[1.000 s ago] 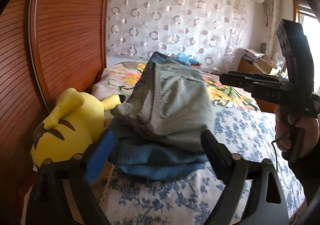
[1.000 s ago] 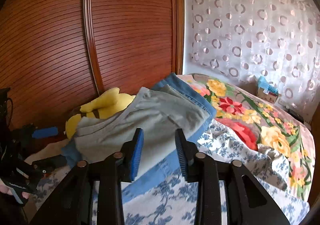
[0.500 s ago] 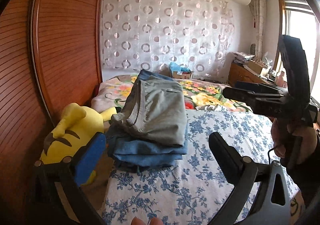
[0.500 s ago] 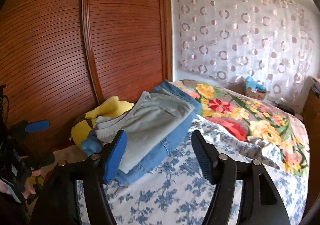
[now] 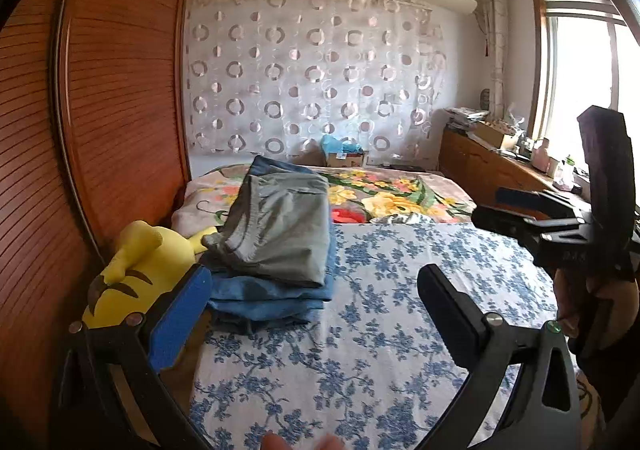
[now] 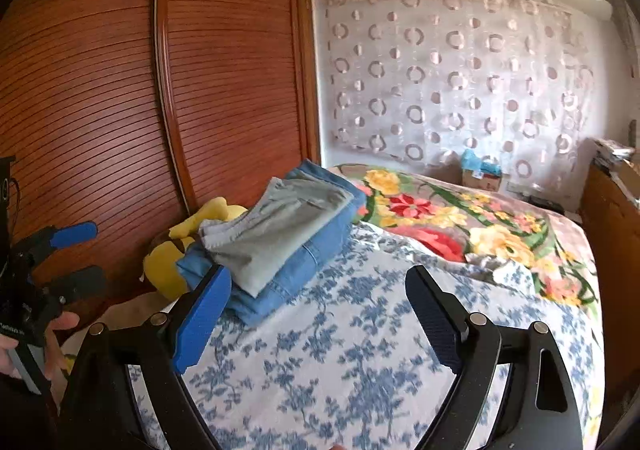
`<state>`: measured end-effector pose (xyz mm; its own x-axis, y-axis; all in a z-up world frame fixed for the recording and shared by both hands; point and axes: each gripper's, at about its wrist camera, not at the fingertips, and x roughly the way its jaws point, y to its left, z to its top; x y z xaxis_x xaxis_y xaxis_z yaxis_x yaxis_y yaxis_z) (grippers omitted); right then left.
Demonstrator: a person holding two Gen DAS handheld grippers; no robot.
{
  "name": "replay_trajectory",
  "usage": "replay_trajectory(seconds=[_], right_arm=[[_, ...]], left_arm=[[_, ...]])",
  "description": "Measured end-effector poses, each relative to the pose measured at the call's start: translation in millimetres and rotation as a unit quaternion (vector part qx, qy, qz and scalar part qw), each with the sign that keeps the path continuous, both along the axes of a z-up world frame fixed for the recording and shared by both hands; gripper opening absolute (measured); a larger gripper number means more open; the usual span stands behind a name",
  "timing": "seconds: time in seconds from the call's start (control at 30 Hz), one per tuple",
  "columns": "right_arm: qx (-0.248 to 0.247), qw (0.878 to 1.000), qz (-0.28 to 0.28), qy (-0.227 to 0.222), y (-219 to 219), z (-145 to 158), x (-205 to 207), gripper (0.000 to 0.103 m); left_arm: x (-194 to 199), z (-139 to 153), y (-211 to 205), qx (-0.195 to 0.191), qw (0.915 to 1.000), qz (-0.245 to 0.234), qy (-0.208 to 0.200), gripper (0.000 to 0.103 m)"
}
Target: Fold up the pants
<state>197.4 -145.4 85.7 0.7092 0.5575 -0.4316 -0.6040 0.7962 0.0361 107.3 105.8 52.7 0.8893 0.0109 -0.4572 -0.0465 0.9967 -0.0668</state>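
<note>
Folded grey pants (image 5: 280,226) lie on top of folded blue jeans (image 5: 272,296) at the left edge of the bed; the right wrist view shows the same grey pants (image 6: 276,234) and jeans (image 6: 304,266). My left gripper (image 5: 314,278) is open wide, short of the stack, with nothing between its fingers. My right gripper (image 6: 319,276) hangs over the blue-flowered sheet (image 6: 340,350), its jaws still opening and holding nothing. In the left wrist view the right gripper (image 5: 490,206) shows at the right, held in a hand.
A yellow plush toy (image 5: 132,278) lies between the stack and the slatted wooden wardrobe (image 5: 120,90). A bright floral blanket (image 5: 392,198) covers the far end of the bed. A cardboard box (image 5: 346,158) stands at the curtain, a cluttered wooden dresser (image 5: 484,166) by the window.
Both grippers have drawn back from the stack, which now looks smaller and farther. The right gripper's jaws, narrow over the grey pants before, have spread wide. The left gripper has risen a little.
</note>
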Motion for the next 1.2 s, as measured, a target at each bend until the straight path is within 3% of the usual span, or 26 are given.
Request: replay_trajectory(seconds=[0.17, 0.87, 1.2], right_arm=[[0.001, 1.000, -0.024, -0.005, -12.3, 2.2, -27.7, 0.090], [0.017, 0.989, -0.146, -0.005, -63.7, 3.1, -137.4, 0.090], [0.026, 0.981, -0.191, -0.026, -63.7, 22.1, -181.7, 0.090]], left_arm=[[-7.1, 1.0, -18.8, 0.020, 0.9998, 0.001, 0.002, 0.103], [-35.4, -3.8, -119.5, 0.002, 0.9972, -0.072, 0.018, 0.103], [-53.4, 21.2, -140.6, 0.010, 0.9963, -0.084, -0.009, 0.103]])
